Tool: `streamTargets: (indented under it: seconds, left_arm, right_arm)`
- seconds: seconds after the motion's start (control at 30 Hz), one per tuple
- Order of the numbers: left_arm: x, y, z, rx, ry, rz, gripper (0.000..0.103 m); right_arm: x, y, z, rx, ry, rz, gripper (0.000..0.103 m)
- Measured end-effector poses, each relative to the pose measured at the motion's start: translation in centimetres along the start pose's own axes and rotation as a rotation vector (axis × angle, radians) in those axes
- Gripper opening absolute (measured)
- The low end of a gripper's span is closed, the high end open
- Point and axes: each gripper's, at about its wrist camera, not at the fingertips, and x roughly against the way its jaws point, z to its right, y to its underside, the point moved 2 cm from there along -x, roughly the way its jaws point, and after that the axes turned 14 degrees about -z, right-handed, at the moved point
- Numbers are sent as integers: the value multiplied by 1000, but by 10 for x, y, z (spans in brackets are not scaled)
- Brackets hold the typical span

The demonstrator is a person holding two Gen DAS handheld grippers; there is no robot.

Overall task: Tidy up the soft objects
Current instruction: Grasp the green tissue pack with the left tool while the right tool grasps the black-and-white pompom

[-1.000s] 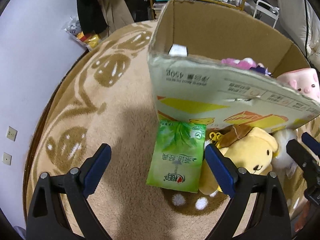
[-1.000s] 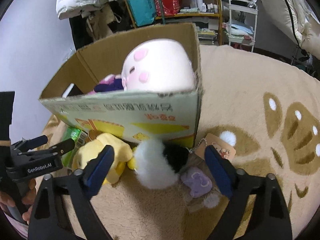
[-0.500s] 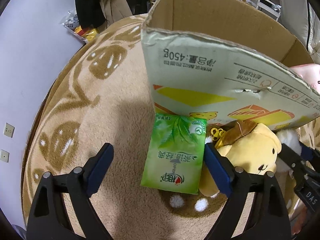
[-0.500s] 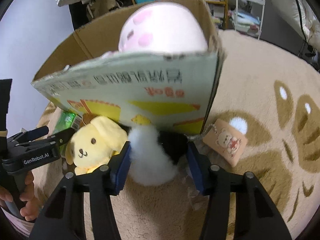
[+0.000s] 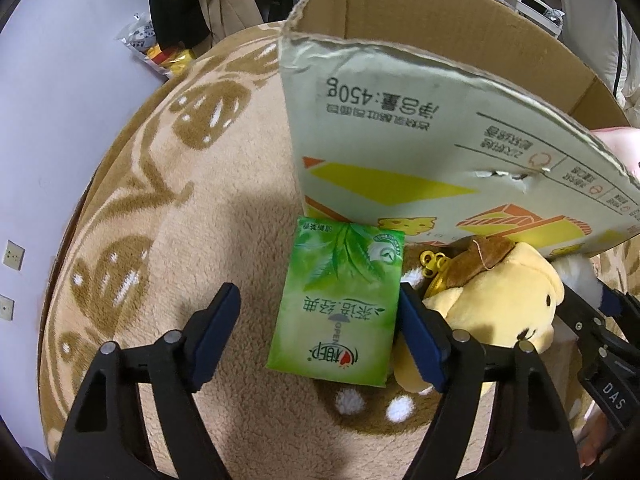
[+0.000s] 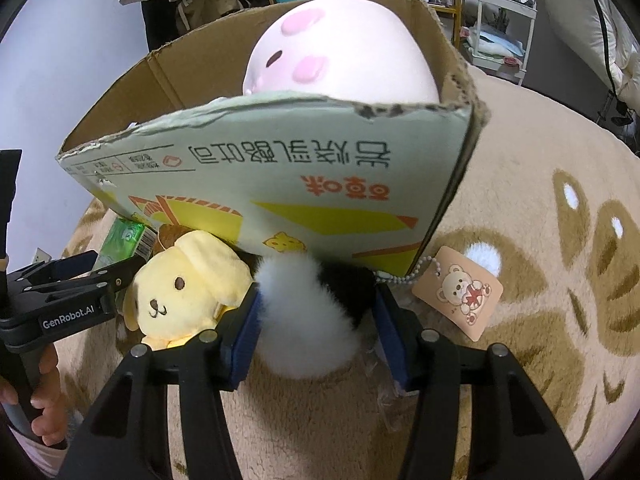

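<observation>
Now that the right gripper (image 6: 316,316) has narrowed its jaws onto the black-and-white pompom (image 6: 316,312), boxing it looks next, while the left gripper (image 5: 318,330) stays spread around the green tissue pack (image 5: 340,304).

"450g" on cardboard box (image 5: 400,128)

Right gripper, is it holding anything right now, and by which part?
The right gripper is closed around the black-and-white fluffy plush, its pads pressing its two sides. The left gripper is open and holds nothing.
</observation>
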Motion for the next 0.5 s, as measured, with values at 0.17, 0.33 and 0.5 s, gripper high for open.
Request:
streamTargets:
  seconds: [0.17,0.33,0.5]
  left_arm:
    - [-3,2,3,-8,5,-10,65]
    - [-4,3,5,-20,2,-9,54]
    - [-4,4,4,-17,5,-6,54]
  right_arm:
    - [-8,-4,-1,4,17,-8,57]
    - [-8,-5,-3,11,18,-10,48]
    - [-7,-6,-2,4,-3,-12,43]
